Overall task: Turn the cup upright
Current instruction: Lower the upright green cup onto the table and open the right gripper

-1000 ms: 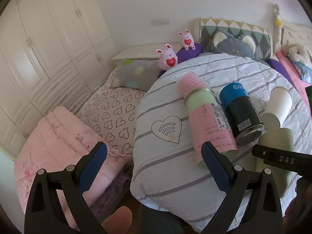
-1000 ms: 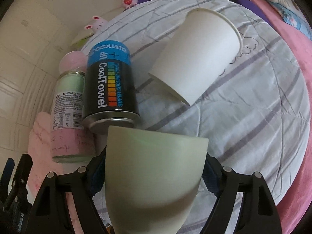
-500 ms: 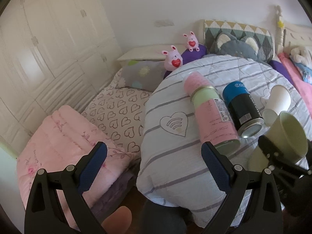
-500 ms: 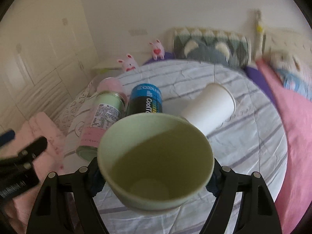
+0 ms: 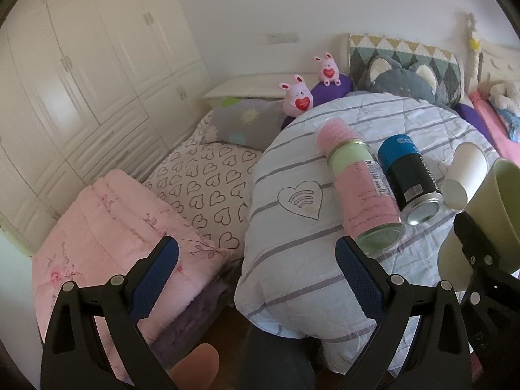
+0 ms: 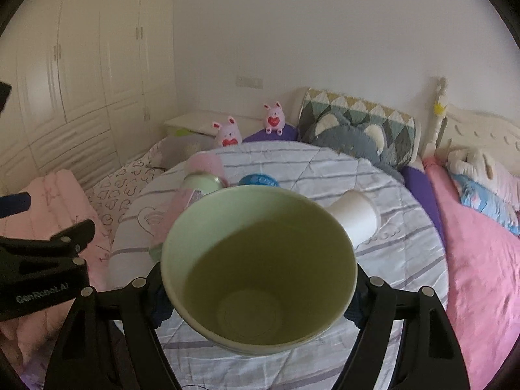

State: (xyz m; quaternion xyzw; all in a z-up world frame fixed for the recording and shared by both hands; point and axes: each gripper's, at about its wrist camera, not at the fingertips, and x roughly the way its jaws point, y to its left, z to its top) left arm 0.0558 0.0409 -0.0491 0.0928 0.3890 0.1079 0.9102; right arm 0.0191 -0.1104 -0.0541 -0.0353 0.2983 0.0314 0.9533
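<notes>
My right gripper (image 6: 258, 295) is shut on a pale green cup (image 6: 260, 269), held above the striped round cushion (image 6: 406, 243) with its mouth tilted up toward the camera. The cup also shows at the right edge of the left wrist view (image 5: 481, 221). A white paper cup (image 6: 356, 217) lies on its side on the cushion, also seen in the left wrist view (image 5: 461, 175). My left gripper (image 5: 256, 260) is open and empty, over the cushion's near left edge.
A pink-and-green can (image 5: 360, 191) and a black-and-blue can (image 5: 409, 175) lie side by side on the cushion. Pink folded quilt (image 5: 107, 227) at left, plush toys (image 5: 297, 97) and pillows behind, pink bedding (image 6: 481, 260) at right.
The right gripper lifted the green cup off the cushion and turned it from mouth-down to mouth-up. The left gripper stayed open and drew back slightly.
</notes>
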